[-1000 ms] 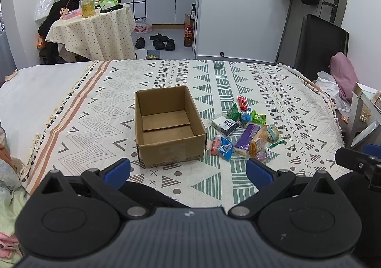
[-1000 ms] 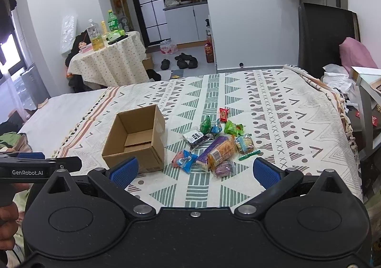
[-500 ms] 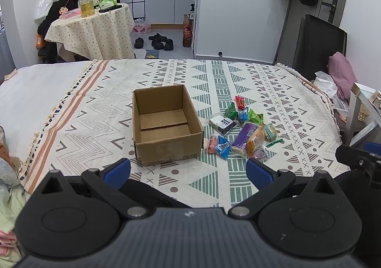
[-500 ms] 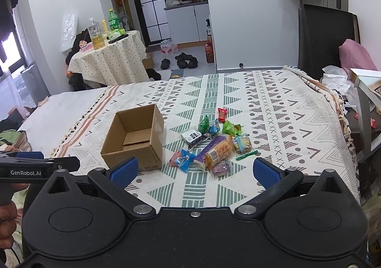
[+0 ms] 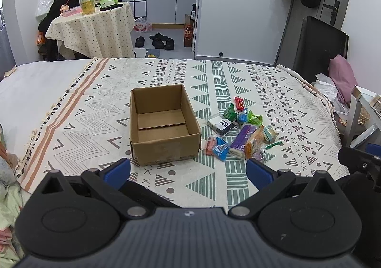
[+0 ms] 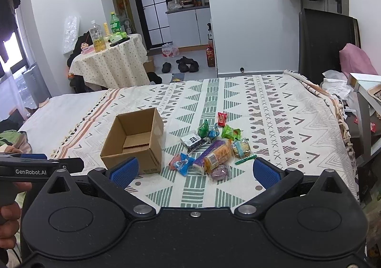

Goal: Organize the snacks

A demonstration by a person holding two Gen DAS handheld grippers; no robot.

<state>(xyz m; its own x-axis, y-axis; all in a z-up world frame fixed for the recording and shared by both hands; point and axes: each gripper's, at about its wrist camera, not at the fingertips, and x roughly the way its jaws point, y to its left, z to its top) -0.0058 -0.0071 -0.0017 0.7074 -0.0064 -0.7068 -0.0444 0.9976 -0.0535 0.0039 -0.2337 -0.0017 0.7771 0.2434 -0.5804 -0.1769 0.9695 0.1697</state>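
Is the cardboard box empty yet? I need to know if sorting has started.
Empty. The cardboard box shows only bare floor flaps; the snacks lie beside it on the blanket.

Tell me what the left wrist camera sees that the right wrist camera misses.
Only the left wrist view shows the whole floor of the cardboard box, which holds nothing. Only the right wrist view shows a hand holding the other tool, and a purple packet unobstructed. Both share the snack pile on the patterned blanket and wide-open blue fingers.

cardboard box (image 5: 164,125), snack pile (image 5: 240,134) beside
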